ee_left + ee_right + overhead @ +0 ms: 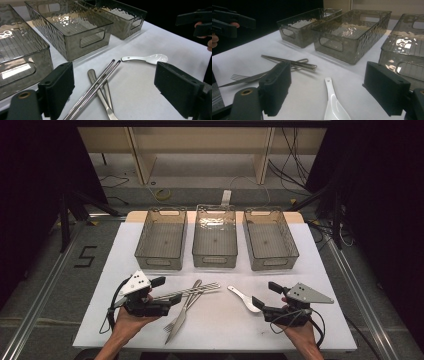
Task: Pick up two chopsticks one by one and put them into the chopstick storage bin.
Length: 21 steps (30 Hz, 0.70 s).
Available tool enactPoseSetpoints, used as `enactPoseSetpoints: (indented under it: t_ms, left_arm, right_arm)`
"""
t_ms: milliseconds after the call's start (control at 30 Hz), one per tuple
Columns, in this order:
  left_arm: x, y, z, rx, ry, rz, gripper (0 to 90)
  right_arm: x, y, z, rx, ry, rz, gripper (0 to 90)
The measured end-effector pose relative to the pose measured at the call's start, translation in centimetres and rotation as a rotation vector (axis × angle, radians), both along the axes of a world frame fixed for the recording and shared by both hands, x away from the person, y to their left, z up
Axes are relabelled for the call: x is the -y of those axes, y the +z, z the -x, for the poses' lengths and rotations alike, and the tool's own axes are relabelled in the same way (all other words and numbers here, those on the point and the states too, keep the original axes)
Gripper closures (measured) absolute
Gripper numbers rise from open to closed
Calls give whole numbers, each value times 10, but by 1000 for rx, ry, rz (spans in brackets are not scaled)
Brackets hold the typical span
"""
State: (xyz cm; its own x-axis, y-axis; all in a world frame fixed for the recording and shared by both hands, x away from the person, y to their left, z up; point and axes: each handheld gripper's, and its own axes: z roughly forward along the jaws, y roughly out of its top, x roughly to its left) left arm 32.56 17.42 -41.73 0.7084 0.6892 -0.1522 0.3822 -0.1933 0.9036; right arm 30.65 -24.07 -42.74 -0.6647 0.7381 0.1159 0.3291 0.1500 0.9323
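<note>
Bare table point(280, 270) between spoon point(243, 298) and bins point(215, 236)

A white table point(300, 270) stands on a grey carpet floor point(55, 270), where a black "5" point(85, 256) is marked off the table's left edge. Beyond the far edge stands a pale wooden shelf unit point(200, 150) with loose cables point(290, 165) (one coil is yellow point(162, 195)) trailing at its foot. Black curtains point(30, 170) close both sides. Metal rails point(40, 295) run along the floor. The light is dim, brightest on the table.
</note>
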Motion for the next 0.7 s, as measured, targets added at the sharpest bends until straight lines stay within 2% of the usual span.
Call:
enactPoseSetpoints:
  t_ms: [200, 400, 467, 600, 700]
  left_arm:
    - [2, -1, -6, -9, 8, -43, 157]
    - [0, 1, -12, -30, 30, -54, 158]
    - [1, 1, -16, -49, 30, -73, 159]
    - [6, 1, -25, -66, 50, -155, 168]
    - [7, 0, -33, -98, 45, -187, 171]
  right_arm:
    - [1, 1, 0, -3, -1, 1, 227]
    - [2, 0, -1, -3, 3, -1, 227]
    - [2, 0, -1, -4, 3, 1, 227]
    - [4, -1, -1, -3, 7, 9, 228]
    - [4, -1, -3, -10, 8, 2, 228]
